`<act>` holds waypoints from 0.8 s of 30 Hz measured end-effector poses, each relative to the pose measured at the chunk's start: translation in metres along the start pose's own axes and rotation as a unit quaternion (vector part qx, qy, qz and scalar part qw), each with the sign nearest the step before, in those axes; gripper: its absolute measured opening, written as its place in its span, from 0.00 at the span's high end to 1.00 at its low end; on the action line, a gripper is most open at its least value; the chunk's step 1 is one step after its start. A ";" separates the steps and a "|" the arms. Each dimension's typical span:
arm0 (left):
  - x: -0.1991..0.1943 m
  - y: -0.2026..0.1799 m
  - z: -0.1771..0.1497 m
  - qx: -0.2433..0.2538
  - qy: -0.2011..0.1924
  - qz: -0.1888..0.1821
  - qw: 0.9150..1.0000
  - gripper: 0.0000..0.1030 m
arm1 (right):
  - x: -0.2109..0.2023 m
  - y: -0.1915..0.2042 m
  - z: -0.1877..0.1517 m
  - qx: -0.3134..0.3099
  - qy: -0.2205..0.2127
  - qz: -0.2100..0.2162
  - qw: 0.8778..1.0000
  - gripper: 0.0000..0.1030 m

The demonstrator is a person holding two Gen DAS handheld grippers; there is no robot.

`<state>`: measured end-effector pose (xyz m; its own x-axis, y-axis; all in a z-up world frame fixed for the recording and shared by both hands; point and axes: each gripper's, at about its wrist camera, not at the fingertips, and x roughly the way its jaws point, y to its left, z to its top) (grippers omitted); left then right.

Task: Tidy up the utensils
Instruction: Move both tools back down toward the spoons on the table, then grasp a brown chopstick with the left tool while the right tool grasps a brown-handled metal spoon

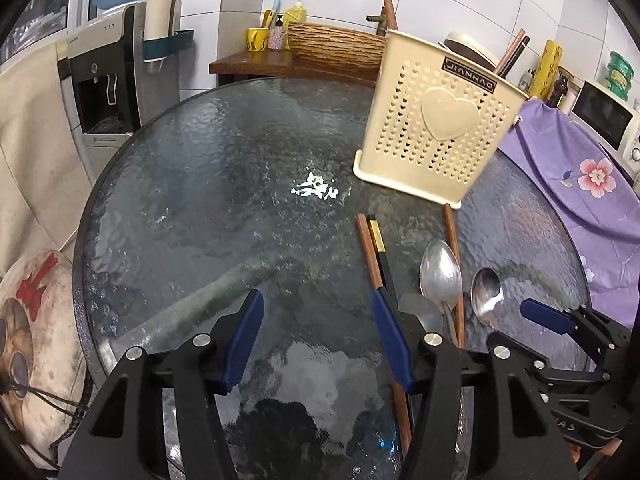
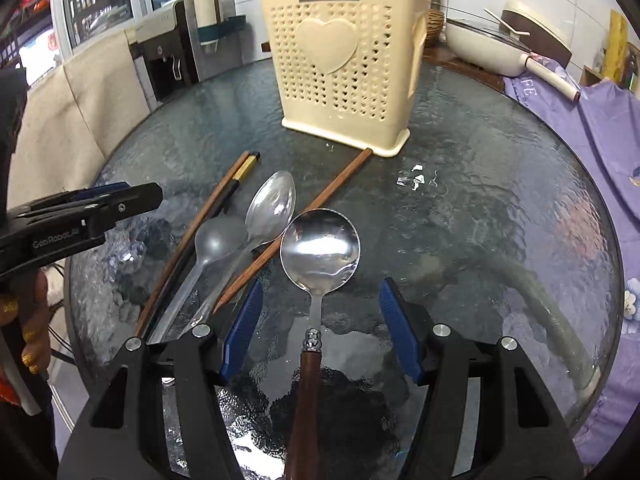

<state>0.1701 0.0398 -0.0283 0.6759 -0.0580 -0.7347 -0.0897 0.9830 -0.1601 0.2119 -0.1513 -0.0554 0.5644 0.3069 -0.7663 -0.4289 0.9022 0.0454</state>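
Right wrist: wooden-handled spoon (image 2: 320, 252) lies between parted jaws

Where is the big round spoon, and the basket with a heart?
Round spoon (image 2: 320, 250), right wrist view, middle of its bowl.
Heart basket (image 2: 326, 46), right wrist view, on the raised heart.

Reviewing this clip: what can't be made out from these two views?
- Contents of the cream holder: both views, its perforated wall hides them.
- Wooden spoon handle's end: right wrist view, cut off by the bottom edge.
- Chopstick pair's near ends: left wrist view, covered by the left tool.
- Single chopstick's far tip: hidden behind the holder's base.
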 end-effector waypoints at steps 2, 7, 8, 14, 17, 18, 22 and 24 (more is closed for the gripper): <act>0.001 0.000 -0.001 0.000 0.002 0.001 1.000 0.46 | 0.004 0.000 0.001 0.003 0.004 0.000 1.000 0.41; 0.002 0.000 -0.002 0.001 0.004 0.002 1.000 0.46 | 0.013 -0.001 0.006 0.005 0.012 -0.009 1.000 0.42; 0.001 -0.001 -0.002 0.003 0.004 0.002 1.000 0.47 | 0.014 -0.001 0.007 0.005 0.014 -0.009 1.000 0.43; 0.004 -0.003 -0.001 0.006 0.009 0.001 1.000 0.47 | 0.019 0.005 0.014 -0.003 0.018 -0.017 1.000 0.47; 0.005 -0.006 0.000 0.008 0.012 -0.003 1.000 0.48 | 0.020 0.008 0.016 -0.006 0.017 -0.018 1.000 0.52; 0.005 -0.008 0.001 0.009 0.012 -0.006 1.000 0.48 | 0.020 0.008 0.017 -0.006 0.016 -0.019 1.000 0.54; 0.008 -0.019 0.002 0.022 0.015 -0.016 1.000 0.49 | 0.019 0.007 0.017 -0.006 0.014 -0.018 1.000 0.54; 0.012 -0.023 0.001 0.026 0.019 -0.019 0.999 0.51 | 0.019 0.006 0.016 -0.004 0.014 -0.018 1.000 0.54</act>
<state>0.1810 0.0170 -0.0331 0.6493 -0.1008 -0.7538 -0.0261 0.9876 -0.1546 0.2319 -0.1355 -0.0592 0.5597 0.2647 -0.7853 -0.4141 0.9101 0.0116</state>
